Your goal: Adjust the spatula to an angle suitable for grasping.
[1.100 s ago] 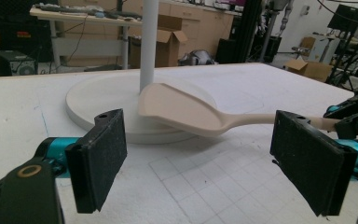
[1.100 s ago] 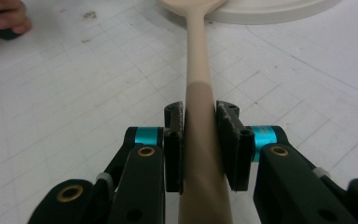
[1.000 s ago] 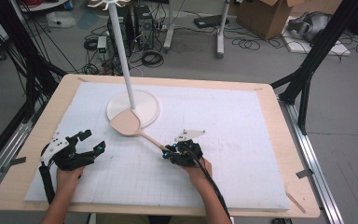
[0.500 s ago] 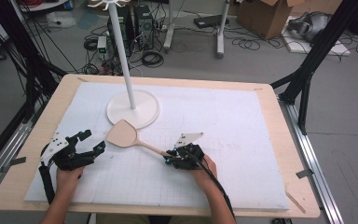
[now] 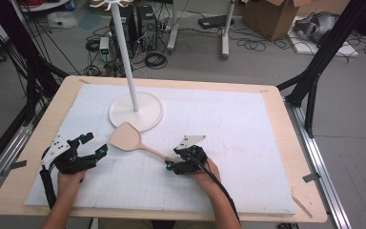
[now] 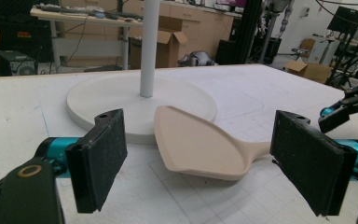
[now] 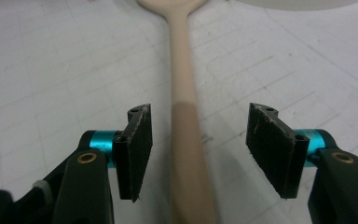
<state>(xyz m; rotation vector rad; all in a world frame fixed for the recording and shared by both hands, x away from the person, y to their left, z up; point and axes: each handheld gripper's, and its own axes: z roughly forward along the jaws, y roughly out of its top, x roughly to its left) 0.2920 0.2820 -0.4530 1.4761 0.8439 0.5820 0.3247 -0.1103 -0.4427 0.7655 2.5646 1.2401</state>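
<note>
Wooden spatula [image 5: 132, 141] lies flat on the white mat [image 5: 248, 143], blade just near of the stand's round base [image 5: 137, 111], handle running toward the near right. Right gripper [image 5: 170, 166] sits at the handle's end — its jaws have just been opening; the handle lies between them with a gap on either side, neither pad pressing on it [image 7: 186, 140]. Left gripper [image 5: 95, 145] rests on the mat to the left of the blade, jaws spread wide, nothing held. From the left gripper view the blade [image 6: 200, 144] sits beyond the two pads [image 6: 103, 154] — apart from both. White pole [image 5: 125, 52] rises upright from the base.
</note>
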